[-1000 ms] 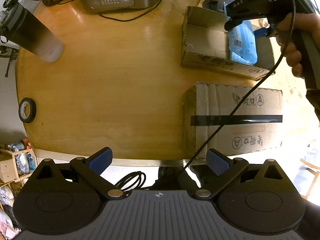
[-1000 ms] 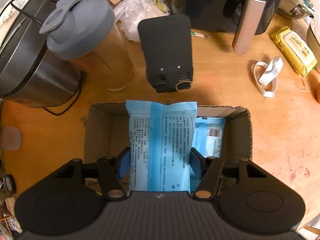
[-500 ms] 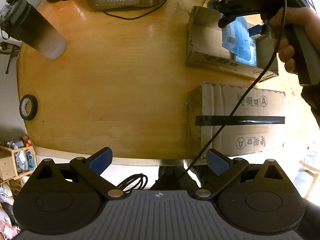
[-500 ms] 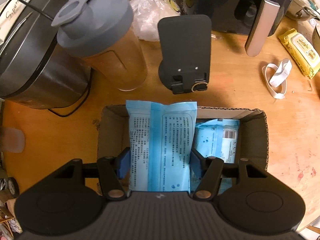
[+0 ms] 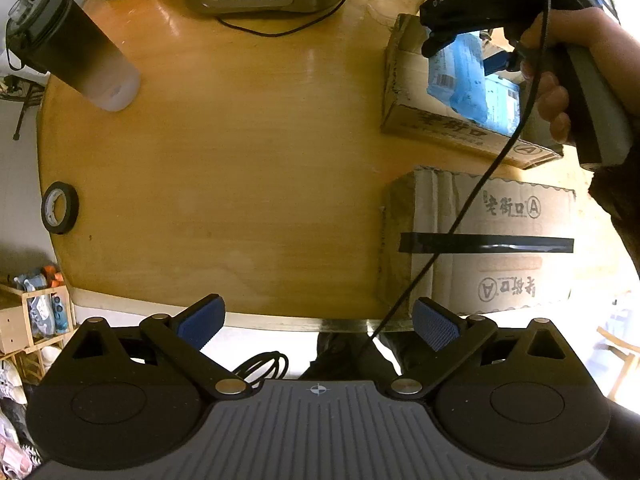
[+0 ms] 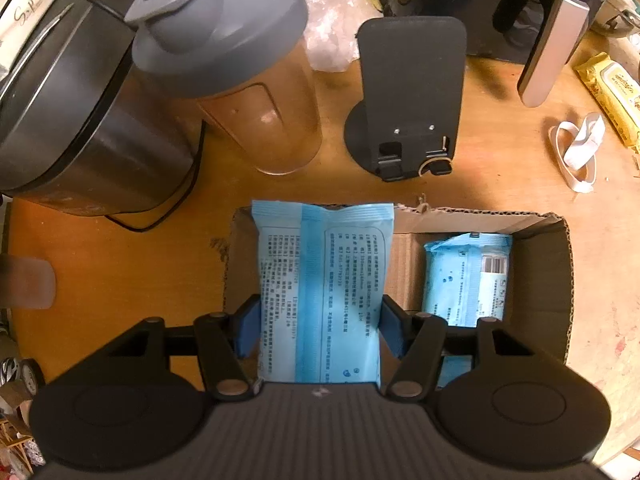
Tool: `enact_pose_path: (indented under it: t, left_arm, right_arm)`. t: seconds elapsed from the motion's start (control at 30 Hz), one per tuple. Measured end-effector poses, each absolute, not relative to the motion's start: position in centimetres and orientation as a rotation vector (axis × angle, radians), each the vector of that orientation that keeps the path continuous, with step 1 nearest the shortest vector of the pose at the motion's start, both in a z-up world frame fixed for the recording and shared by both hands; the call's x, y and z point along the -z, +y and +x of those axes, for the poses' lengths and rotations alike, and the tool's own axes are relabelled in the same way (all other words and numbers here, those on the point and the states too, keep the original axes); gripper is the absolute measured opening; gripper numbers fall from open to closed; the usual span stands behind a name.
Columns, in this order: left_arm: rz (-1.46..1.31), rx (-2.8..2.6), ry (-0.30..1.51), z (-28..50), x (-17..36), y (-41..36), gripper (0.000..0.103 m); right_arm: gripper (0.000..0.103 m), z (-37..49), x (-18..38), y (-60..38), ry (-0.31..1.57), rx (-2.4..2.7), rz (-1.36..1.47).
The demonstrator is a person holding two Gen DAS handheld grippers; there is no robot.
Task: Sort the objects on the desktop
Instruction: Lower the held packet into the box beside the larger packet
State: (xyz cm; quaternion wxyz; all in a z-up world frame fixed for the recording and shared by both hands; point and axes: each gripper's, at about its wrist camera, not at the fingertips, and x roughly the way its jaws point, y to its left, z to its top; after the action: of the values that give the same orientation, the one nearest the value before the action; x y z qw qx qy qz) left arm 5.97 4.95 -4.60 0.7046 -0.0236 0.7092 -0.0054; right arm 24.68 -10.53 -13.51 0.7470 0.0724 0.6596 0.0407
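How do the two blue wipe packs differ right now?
The held pack is clamped between the right gripper fingers above the open box; the other pack lies inside the box. The held one shows its printed back seam, the other a barcode. Both are light blue.

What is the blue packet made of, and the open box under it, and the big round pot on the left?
Blue packet: looks like thin soft plastic film, slightly shiny, with printed text and a flat crimped top seal.
Open box: corrugated cardboard, matte brown; the wavy layer shows along its cut rim.
Round pot: probably brushed metal with a dark, likely plastic, lid; its side gives soft streaky reflections.
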Motion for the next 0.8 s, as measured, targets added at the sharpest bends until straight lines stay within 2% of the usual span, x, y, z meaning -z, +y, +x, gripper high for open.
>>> enact_pose_path:
  t: [0.8]
  left_arm:
    - [-0.071, -0.013, 1.586, 6.2, 4.8, 5.5, 0.103]
  right_arm:
    - [0.060, 25.2, 15.8, -9.6, 1.489, -0.079, 0.147]
